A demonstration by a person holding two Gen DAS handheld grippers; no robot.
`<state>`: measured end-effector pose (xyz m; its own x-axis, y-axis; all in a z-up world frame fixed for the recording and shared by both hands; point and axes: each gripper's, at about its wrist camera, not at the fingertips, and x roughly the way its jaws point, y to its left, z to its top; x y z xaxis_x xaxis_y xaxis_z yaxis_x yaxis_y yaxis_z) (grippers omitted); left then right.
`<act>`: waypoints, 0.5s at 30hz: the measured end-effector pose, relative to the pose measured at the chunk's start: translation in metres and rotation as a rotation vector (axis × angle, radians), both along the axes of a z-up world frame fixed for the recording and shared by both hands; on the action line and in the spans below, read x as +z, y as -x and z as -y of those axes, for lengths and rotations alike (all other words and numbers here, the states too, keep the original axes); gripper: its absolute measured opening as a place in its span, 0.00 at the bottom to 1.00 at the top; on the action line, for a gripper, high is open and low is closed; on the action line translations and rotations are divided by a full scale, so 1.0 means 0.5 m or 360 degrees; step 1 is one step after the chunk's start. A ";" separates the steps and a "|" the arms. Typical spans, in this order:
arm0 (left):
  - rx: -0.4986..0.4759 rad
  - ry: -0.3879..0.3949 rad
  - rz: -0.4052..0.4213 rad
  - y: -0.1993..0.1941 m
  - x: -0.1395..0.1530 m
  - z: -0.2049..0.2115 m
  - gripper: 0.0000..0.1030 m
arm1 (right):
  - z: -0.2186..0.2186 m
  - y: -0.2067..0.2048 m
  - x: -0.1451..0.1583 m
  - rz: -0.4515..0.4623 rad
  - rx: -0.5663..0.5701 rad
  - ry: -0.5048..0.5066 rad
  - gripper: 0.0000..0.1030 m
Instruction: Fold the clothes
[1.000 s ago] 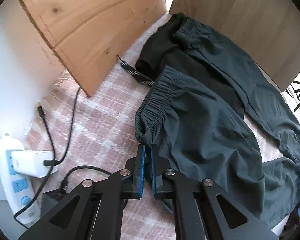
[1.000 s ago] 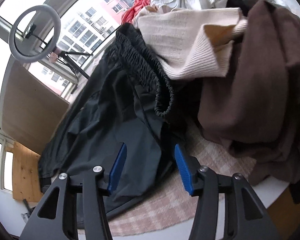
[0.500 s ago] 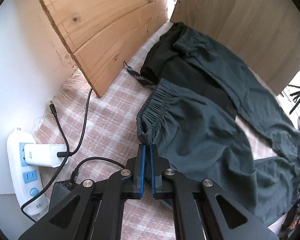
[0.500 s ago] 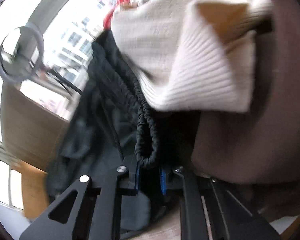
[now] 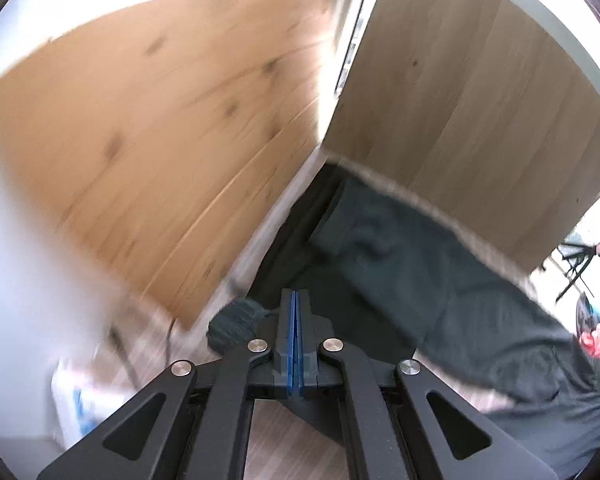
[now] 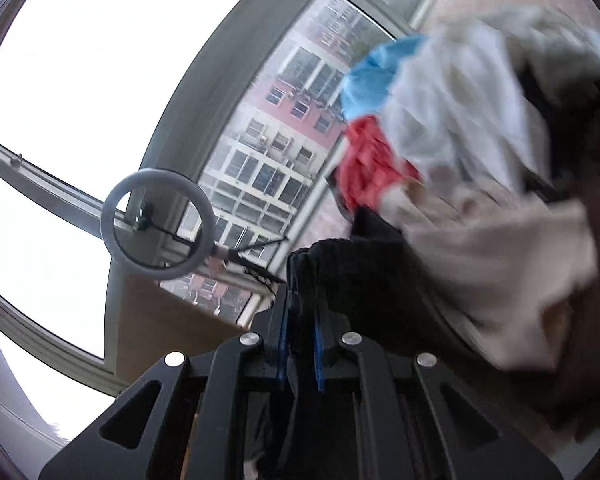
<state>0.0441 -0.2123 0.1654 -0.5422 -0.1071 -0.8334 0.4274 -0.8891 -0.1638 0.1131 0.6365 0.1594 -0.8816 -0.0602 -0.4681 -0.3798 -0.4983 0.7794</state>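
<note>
Lifted since before, both grippers [image 5: 295, 312] [image 6: 300, 312] pinch trousers [image 5: 460, 296]

A knotty pine board [image 5: 152, 152] is leaning at the left, and a paler wood panel [image 5: 472, 112] is standing to its right, with a narrow bright gap showing between them. A white power strip [image 5: 74, 396] is lying blurred at the lower left. In the right wrist view, a ring light [image 6: 158, 224] on a stand is standing before the window [image 6: 80, 92]. A pink apartment block [image 6: 276, 148] is showing through the glass.
</note>
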 end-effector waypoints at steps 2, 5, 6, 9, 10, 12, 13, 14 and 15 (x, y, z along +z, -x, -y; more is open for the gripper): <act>-0.0003 0.0056 -0.0001 0.067 0.013 -0.007 0.00 | -0.002 0.027 0.038 -0.0039 -0.0012 -0.0037 0.09; -0.0004 0.0165 0.0013 0.170 0.016 -0.021 0.00 | -0.006 0.128 0.045 0.0058 -0.0075 -0.0191 0.09; -0.0004 0.0214 0.0026 0.208 0.013 -0.028 0.00 | -0.008 0.162 0.047 0.0090 -0.0096 -0.0242 0.09; -0.0006 0.0306 0.0103 0.328 -0.023 -0.043 0.00 | -0.014 0.264 0.035 0.0213 -0.0143 -0.0373 0.09; -0.0008 0.0311 0.0132 0.359 -0.041 -0.045 0.00 | -0.017 0.299 0.019 0.0270 -0.0149 -0.0402 0.09; -0.0011 0.0314 0.0203 0.423 -0.088 -0.050 0.00 | -0.024 0.368 -0.013 0.0386 -0.0161 -0.0460 0.09; -0.0013 0.0316 0.0238 0.455 -0.111 -0.053 0.00 | -0.027 0.402 -0.029 0.0443 -0.0167 -0.0488 0.09; -0.0020 0.0318 0.0273 0.483 -0.137 -0.056 0.00 | -0.025 0.420 -0.045 0.0490 -0.0158 -0.0524 0.09; -0.0041 0.0318 0.0310 0.502 -0.156 -0.062 0.00 | -0.023 0.438 -0.060 0.0536 -0.0150 -0.0560 0.09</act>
<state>-0.2067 -0.1813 0.0875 -0.3783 -0.2682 -0.8860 0.4104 -0.9065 0.0992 -0.1056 0.6480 0.1293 -0.6719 0.2254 -0.7055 -0.6376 -0.6607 0.3962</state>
